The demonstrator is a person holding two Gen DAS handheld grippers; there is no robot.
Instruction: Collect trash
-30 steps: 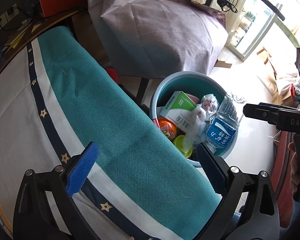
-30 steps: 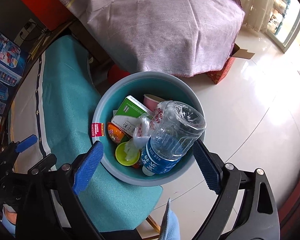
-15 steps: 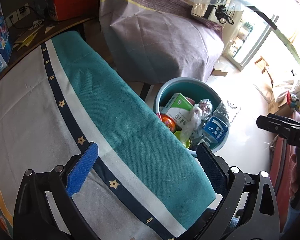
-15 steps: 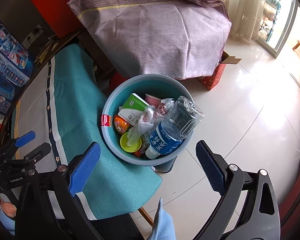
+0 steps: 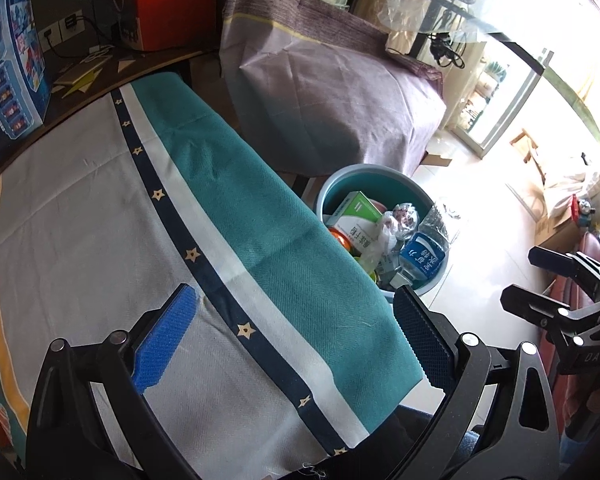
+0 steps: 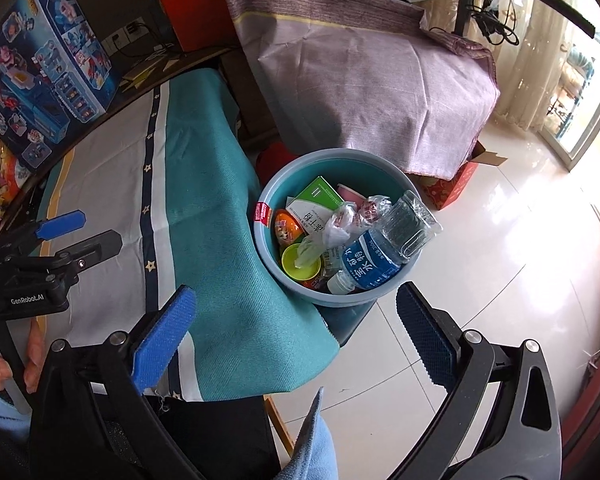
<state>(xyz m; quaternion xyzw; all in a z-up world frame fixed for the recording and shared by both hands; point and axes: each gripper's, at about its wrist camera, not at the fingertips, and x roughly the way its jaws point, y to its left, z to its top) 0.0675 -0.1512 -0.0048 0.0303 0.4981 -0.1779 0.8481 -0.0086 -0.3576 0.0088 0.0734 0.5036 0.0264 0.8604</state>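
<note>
Basin point(image 6: 272, 196): blue, on the floor beside the cloth-covered table point(image 6: 112, 184); full of trash.
Bottle point(image 6: 384, 248): crushed, lies across the basin's near rim on top of the heap; blue label, Chinese characters.
Green carton point(image 6: 314, 204): in the basin, far side; Chinese print.
Right gripper point(image 6: 292, 340): above the basin, jaws opening wide, nothing between them.
Left gripper point(image 5: 292, 328): over the table beside the basin, wide, empty.
Risk: bottle may roll off the basin's rim.
Markings: "GenRobot.AI", "DAS" on grippers.

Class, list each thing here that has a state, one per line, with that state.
Bin: upright, full of trash.
Bottle: lying tilted on the trash, capped, crumpled.
Green box: in the bin, closed.
Left hand-held gripper: open, empty.
Right hand-held gripper: opening, empty.
</note>
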